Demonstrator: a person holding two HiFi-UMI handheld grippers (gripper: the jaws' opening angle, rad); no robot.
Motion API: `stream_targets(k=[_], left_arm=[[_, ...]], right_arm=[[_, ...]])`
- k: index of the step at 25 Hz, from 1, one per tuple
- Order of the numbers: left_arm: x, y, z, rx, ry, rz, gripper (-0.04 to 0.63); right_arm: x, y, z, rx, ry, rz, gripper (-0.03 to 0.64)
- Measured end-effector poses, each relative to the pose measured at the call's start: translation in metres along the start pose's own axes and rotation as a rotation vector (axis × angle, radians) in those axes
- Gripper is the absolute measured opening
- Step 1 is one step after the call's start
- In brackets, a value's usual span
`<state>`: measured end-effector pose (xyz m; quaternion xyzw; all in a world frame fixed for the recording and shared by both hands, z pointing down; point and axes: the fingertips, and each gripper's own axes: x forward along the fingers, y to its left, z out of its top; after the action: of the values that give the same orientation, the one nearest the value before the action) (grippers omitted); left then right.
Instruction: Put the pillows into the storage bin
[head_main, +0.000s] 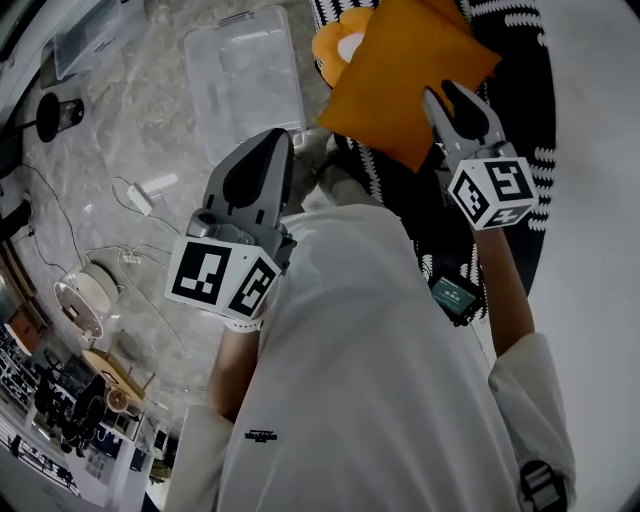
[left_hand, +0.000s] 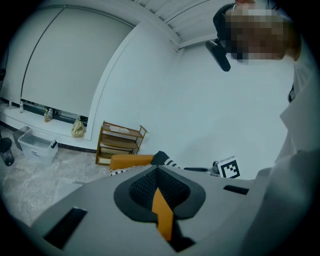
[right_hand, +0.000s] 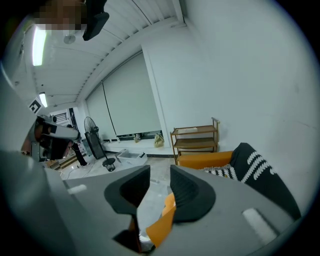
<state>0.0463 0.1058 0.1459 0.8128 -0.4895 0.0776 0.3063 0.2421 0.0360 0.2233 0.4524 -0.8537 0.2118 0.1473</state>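
In the head view an orange pillow (head_main: 400, 70) lies tilted over a black seat with white patterning (head_main: 530, 70). My right gripper (head_main: 443, 95) is at the pillow's right edge with its jaws apart. In the right gripper view they stand open (right_hand: 160, 172), and orange cloth (right_hand: 162, 222) shows low in the gap without being pressed. My left gripper (head_main: 272, 140) hangs left of the pillow, apart from it, jaws together (left_hand: 157, 172). A thin orange sliver shows in their slit; what it is I cannot tell. The clear storage bin (head_main: 245, 80) stands on the marble floor beyond the left gripper.
A second orange thing with a white patch (head_main: 340, 45) lies behind the pillow. A smaller clear box (head_main: 95, 35) is at the far left. Cables and a white adapter (head_main: 140, 195) trail over the floor. A wooden shelf (right_hand: 195, 140) stands by the wall, a fan (right_hand: 95, 140) near the window.
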Motion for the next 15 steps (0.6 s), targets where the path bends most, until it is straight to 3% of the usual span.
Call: stream_targets(k=[7,15], left_arm=[[0.019,0.005,-0.030,-0.012,0.062,-0.029,0.008],[0.033,0.013,-0.058,-0.072,0.101,-0.004,0.008]], right_arm=[[0.038,-0.019,-0.078,0.010,0.136,0.007,0.158],[0.076,-0.054,-0.158,0.031,0.257,-0.043,0.218]])
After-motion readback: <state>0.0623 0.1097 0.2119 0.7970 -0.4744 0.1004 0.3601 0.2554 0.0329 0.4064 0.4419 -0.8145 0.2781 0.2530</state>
